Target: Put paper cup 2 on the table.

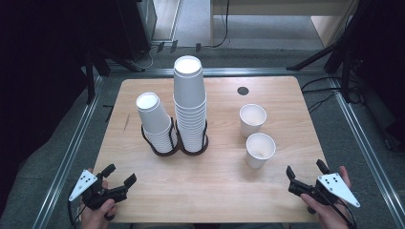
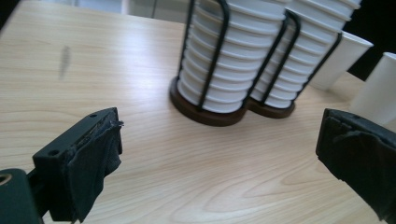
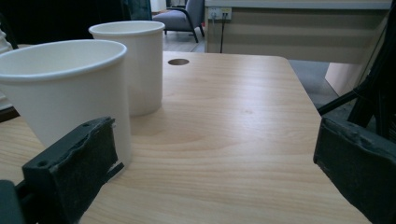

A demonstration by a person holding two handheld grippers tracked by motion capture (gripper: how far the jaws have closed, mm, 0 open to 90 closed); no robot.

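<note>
Two loose white paper cups stand upright on the right half of the desk [image 1: 215, 186]. The near cup [image 1: 260, 150] stands just ahead of the right gripper [image 1: 304, 175] and slightly to its left; the far cup [image 1: 252, 119] stands just behind the near one, the two close but apart. In the right gripper view the near cup [image 3: 70, 88] rises right behind the left finger, with the far cup [image 3: 130, 65] beyond it.

The right gripper's fingers [image 3: 70, 177] are spread wide and hold nothing, low over the desk's front right edge. The left gripper [image 1: 118, 174] sits at the front left corner, its fingers [image 2: 88, 158] likewise wide apart and empty.

Left of the loose cups, a black wire cup holder [image 1: 173, 141] on a dark twin base carries two stacks of nested cups: the tall stack [image 1: 189, 105] on the right and the short stack [image 1: 155, 121], leaning left, beside it. The left gripper view looks toward the holder [image 2: 219, 60], which is well apart from the fingers. A small dark round hole [image 1: 243, 90] lies in the desk behind the far cup.
</note>
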